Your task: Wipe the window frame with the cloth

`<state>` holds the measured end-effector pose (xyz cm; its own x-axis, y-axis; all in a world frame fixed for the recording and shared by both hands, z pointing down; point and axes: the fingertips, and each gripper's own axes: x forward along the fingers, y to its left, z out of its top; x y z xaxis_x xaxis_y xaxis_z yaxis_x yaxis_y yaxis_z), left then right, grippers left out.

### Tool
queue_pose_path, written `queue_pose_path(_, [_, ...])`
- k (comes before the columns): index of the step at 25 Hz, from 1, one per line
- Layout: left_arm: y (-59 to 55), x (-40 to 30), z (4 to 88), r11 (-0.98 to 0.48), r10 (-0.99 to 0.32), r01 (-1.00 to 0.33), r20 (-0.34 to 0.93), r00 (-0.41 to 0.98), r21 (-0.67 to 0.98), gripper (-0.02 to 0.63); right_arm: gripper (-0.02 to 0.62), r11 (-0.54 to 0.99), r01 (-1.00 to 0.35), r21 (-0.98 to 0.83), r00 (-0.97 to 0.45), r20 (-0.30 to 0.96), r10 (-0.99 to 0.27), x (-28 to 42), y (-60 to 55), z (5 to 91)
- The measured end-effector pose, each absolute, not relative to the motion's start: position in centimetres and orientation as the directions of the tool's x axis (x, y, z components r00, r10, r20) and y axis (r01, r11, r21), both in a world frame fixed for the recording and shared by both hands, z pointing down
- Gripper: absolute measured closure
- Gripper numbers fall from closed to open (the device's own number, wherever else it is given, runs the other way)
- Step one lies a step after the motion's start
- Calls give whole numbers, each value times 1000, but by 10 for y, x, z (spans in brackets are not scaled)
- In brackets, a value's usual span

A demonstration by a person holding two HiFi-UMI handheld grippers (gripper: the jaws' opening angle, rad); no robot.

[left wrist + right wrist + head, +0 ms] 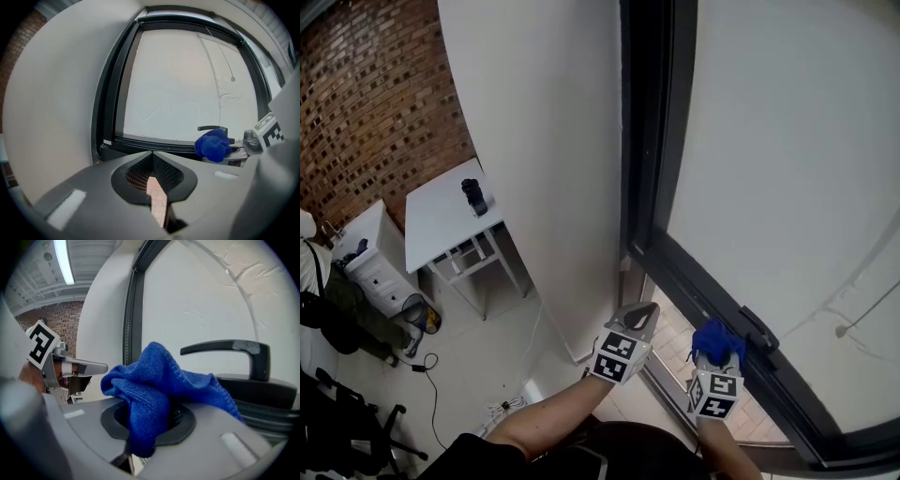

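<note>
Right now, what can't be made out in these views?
- Whether cloth touches window frame: head view, the cloth itself covers the spot.
- Dark object on white table: head view, too small to identify.
- Frame's lower right corner: cut off by head view's edge.

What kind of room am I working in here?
Probably an office or studio workspace: a brick wall, a white table near a white drawer unit, and a tall dark window frame set in a plain white wall.

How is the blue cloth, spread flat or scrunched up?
Scrunched up: the cloth bunches in thick folds, pinched in the right gripper's jaws.
</note>
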<state>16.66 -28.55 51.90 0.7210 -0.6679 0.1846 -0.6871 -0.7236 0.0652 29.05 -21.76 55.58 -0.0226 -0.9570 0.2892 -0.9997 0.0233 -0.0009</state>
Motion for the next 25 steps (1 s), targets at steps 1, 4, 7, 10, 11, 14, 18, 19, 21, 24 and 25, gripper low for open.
queue_pose_path(1, [-289, 163, 520, -730, -662, -681, 186, 726, 62, 614, 520, 12, -1000, -12, -15, 291, -957, 288, -222, 556])
queue_pose_path(4, [-303, 150, 521, -747, -644, -663, 188, 741, 55, 614, 520, -16, -999, -38, 5, 285, -958, 281, -238, 557])
queue_pose_path(7, [-317, 134, 520, -761, -629, -647, 189, 754, 50, 614, 520, -41, -999, -22, 33, 285, -958, 272, -251, 557])
queue_pose_path(10, [-328, 121, 517, -768, -620, -638, 186, 762, 51, 614, 520, -63, -998, -10, 57, 289, -956, 264, -260, 554])
queue_pose_path(11, [-331, 117, 517, -770, -618, -635, 185, 764, 53, 614, 520, -67, -998, -9, 61, 290, -955, 262, -263, 554])
queue_pose_path(14, [-338, 112, 522, -777, -608, -627, 187, 771, 56, 614, 520, -70, -998, 0, 67, 293, -954, 257, -273, 558])
queue_pose_path(18, [-349, 103, 524, -788, -596, -613, 185, 781, 51, 614, 520, -76, -997, 11, 76, 295, -952, 247, -291, 559])
queue_pose_path(19, [-351, 101, 524, -791, -593, -610, 185, 784, 49, 614, 520, -77, -997, 11, 76, 296, -952, 243, -296, 558])
queue_pose_path(21, [-355, 97, 524, -796, -587, -604, 186, 788, 46, 614, 520, -77, -997, 10, 76, 298, -952, 238, -303, 558])
queue_pose_path(24, [-359, 95, 527, -804, -577, -593, 189, 795, 37, 614, 520, -81, -997, 4, 79, 311, -947, 234, -314, 565])
queue_pose_path(25, [-361, 95, 529, -806, -575, -591, 190, 796, 34, 614, 520, -84, -996, -4, 79, 318, -945, 233, -317, 569])
